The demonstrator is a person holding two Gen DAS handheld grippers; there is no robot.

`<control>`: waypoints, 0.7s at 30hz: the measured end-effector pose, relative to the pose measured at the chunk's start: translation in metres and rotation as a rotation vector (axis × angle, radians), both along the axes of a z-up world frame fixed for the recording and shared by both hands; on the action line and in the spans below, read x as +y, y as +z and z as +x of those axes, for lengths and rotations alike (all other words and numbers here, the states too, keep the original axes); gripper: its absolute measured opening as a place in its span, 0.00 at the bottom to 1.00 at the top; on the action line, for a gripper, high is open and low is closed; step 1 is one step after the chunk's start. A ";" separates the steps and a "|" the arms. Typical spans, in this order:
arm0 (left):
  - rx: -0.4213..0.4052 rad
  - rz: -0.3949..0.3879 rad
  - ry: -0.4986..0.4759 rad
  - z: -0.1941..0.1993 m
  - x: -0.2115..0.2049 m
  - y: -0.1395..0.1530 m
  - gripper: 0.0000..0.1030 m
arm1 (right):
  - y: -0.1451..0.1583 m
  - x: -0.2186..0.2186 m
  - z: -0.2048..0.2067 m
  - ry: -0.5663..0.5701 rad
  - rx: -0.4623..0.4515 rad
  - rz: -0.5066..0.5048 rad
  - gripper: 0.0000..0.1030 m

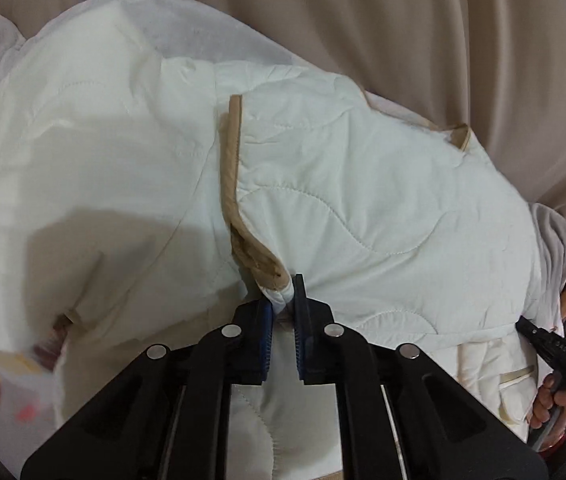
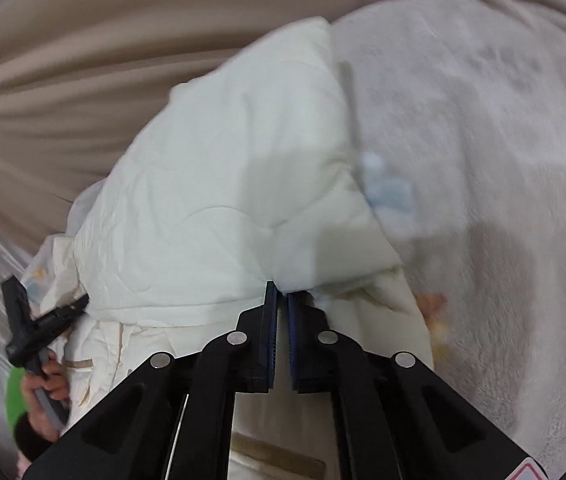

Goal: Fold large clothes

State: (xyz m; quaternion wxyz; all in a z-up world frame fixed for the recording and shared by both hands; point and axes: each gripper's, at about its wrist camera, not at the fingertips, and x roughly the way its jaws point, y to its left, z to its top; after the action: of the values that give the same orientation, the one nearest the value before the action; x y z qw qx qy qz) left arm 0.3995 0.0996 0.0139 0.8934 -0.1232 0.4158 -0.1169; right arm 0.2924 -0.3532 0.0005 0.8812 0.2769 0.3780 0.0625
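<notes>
My left gripper [image 1: 285, 300] angled down, fingers pinched on quilted white jacket [image 1: 363, 208] at its tan-trimmed edge [image 1: 232, 168], my right gripper [image 2: 282, 300] likewise tilted, clamping the jacket's near fold, garment heaped on fuzzy white bed cover [image 2: 483, 160]

A home bedroom: fleece bedding [image 2: 483, 140] and beige curtains [image 1: 403, 20].

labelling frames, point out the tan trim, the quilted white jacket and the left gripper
tan trim [image 1: 230, 168], left wrist view, middle of the binding strip
quilted white jacket [image 1: 383, 200], left wrist view, stitched panel
left gripper [image 1: 285, 300], left wrist view, between its fingertips
</notes>
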 end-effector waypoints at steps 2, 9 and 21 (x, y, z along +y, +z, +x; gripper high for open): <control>-0.016 0.013 -0.003 0.000 -0.004 0.002 0.08 | 0.016 -0.001 -0.013 -0.035 -0.003 -0.088 0.02; -0.045 0.049 0.002 0.000 -0.014 -0.006 0.10 | 0.098 0.022 -0.014 0.001 -0.164 -0.210 0.10; -0.068 0.007 -0.019 -0.003 0.002 -0.009 0.24 | 0.031 0.003 0.045 -0.079 -0.044 -0.279 0.00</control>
State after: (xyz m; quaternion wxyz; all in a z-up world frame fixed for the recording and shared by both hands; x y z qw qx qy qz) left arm 0.3962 0.1021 0.0049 0.9063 -0.1122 0.3867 -0.1283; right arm 0.3379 -0.3501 0.0312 0.9210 0.1648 0.3526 -0.0194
